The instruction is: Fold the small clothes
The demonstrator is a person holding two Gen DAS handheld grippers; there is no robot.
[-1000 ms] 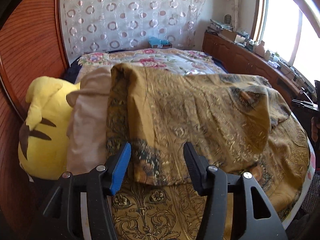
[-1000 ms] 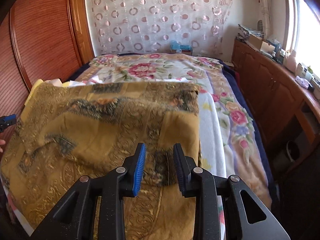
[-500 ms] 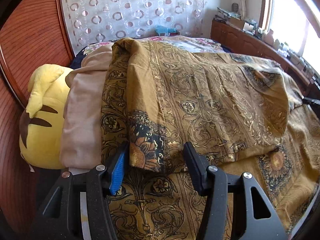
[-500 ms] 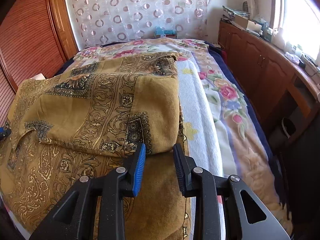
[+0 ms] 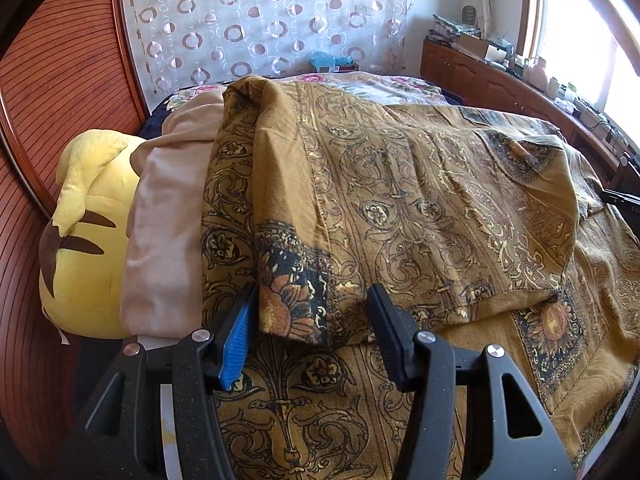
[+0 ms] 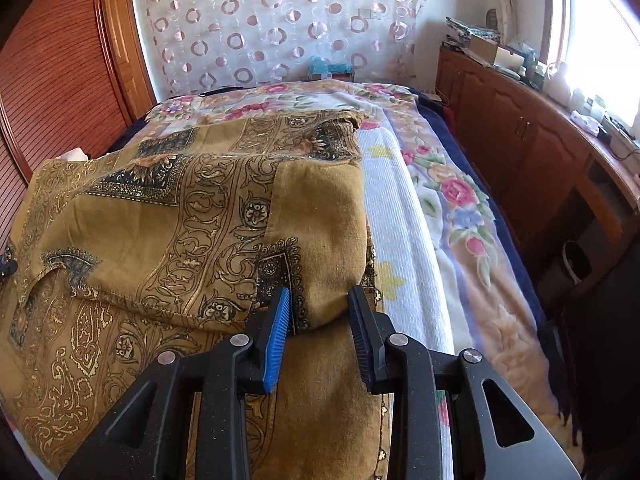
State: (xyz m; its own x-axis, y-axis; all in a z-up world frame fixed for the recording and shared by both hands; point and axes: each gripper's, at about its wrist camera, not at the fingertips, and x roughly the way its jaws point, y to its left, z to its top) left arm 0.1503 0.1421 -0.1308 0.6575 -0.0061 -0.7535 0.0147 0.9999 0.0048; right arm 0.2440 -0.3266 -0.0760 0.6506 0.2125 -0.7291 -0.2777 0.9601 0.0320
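2 wrist views, low and close over the bed's foot, face the headboard curtain (image 5: pixel 272 28); both share the folded golden cloth (image 6: pixel 192 216).

The bed (image 6: pixel 460 208) carries everything. A floral blanket (image 6: pixel 452 196) with pink roses covers its far end and right side, with a white ribbed cover (image 6: pixel 396 216) beside it and a dark blue layer (image 6: pixel 508 216) at the right edge. The ochre patterned cloth (image 6: pixel 168 216) lies across the near part, its top layer folded back over itself. At the left edge a beige cloth (image 5: pixel 168 216) lies against a yellow plush toy (image 5: pixel 88 256).
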